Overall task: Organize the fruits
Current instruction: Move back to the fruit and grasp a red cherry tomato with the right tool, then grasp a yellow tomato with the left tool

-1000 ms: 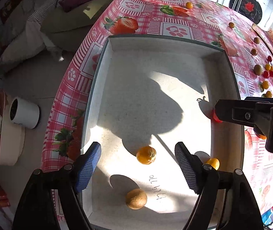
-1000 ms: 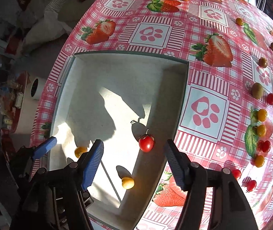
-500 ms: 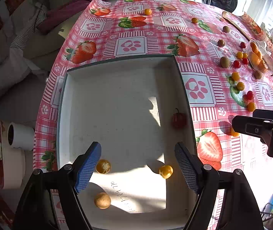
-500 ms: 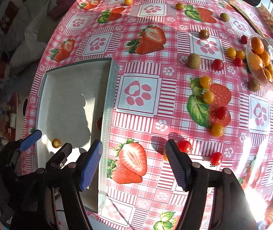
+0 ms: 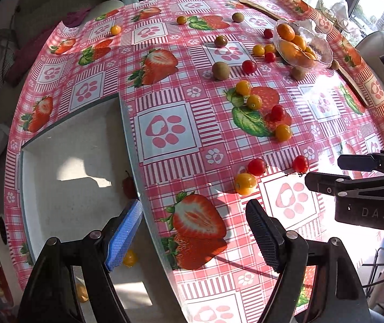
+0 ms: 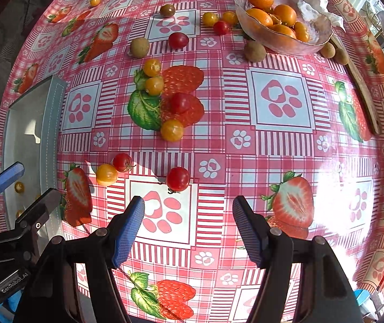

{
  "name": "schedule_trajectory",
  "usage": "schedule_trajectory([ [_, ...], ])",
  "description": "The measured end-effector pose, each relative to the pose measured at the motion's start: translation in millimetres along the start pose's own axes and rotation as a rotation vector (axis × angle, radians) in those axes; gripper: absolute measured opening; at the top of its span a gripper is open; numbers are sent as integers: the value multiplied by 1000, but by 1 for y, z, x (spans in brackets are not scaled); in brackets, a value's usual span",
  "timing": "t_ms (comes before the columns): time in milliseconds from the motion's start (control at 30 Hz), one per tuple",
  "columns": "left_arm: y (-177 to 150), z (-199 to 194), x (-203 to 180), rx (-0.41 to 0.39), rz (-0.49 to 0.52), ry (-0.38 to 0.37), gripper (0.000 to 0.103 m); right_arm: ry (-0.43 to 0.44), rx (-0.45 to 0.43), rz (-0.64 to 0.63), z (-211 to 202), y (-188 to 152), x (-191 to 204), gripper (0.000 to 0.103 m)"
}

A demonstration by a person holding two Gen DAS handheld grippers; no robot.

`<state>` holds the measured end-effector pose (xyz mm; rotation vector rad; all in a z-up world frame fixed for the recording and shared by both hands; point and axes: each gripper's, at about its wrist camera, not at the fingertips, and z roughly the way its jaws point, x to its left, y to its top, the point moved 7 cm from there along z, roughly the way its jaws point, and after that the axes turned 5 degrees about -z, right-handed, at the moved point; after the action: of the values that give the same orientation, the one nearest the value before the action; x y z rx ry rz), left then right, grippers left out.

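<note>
Your right tongs [image 6: 188, 227], spread and empty, have swung from the tray [image 5: 131, 145] at the desk's left edge toward a red tomato [image 6: 178, 179]; left tongs [image 5: 193, 235] also released, seemingly idle.

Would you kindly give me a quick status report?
Both tools open, empty. Right tool above red cherry tomato; tray left. Nothing in the way.

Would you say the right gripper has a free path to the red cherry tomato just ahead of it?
Probably yes: the right gripper is open and empty, the red cherry tomato sits alone on bare tablecloth ahead of its fingertips.
</note>
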<state>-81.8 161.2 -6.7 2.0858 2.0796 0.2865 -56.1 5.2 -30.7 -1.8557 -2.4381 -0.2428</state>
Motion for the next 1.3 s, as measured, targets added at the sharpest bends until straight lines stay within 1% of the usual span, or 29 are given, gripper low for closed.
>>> schedule_trajectory([
  [67,-1,8,-9,12,19,-9,80,4,3,-1,3,0,-3,71],
  [133,-1,17,-16,20,36,-17,80,10,8,-5,6,0,-5,67],
  [200,0,24,-20,27,47,-26,80,15,12,-12,11,0,-5,66],
  [300,2,33,-23,28,59,-32,80,29,20,-18,17,2,-4,59],
  [400,6,41,-25,28,66,-28,80,33,26,-25,24,5,-3,58],
  [467,9,46,-25,31,67,-25,80,35,14,-37,24,8,0,58],
  [567,11,50,-28,31,72,-21,80,36,11,-42,25,12,4,54],
  [633,12,53,-29,35,76,-18,80,31,11,-47,25,13,5,46],
  [667,13,54,-29,37,78,-14,80,23,12,-52,25,13,5,44],
  [733,13,55,-30,41,76,-12,80,9,17,-63,25,15,8,32],
  [767,13,55,-30,40,72,-17,78,-1,19,-70,26,16,11,28],
  [800,12,54,-31,40,65,-30,72,-4,21,-73,26,16,11,23],
  [833,12,54,-32,41,59,-42,67,-7,22,-73,29,20,12,22],
  [867,14,54,-33,38,60,-42,65,-2,21,-66,29,19,13,22],
  [933,15,53,-38,32,66,-50,53,10,21,-48,30,19,9,21],
  [967,16,53,-40,30,69,-53,49,14,21,-39,30,19,7,21],
  [1033,17,51,-45,31,71,-73,34,24,22,-24,28,18,1,21],
  [1067,18,50,-47,36,70,-85,31,30,23,-15,28,18,-1,21],
  [1100,19,48,-50,43,67,-102,25,34,25,-6,27,17,-4,21],
  [1200,20,46,-52,49,52,-108,25,38,26,15,25,15,-13,21],
  [1300,19,41,-46,52,19,-125,25,43,27,35,22,12,-20,21],
])
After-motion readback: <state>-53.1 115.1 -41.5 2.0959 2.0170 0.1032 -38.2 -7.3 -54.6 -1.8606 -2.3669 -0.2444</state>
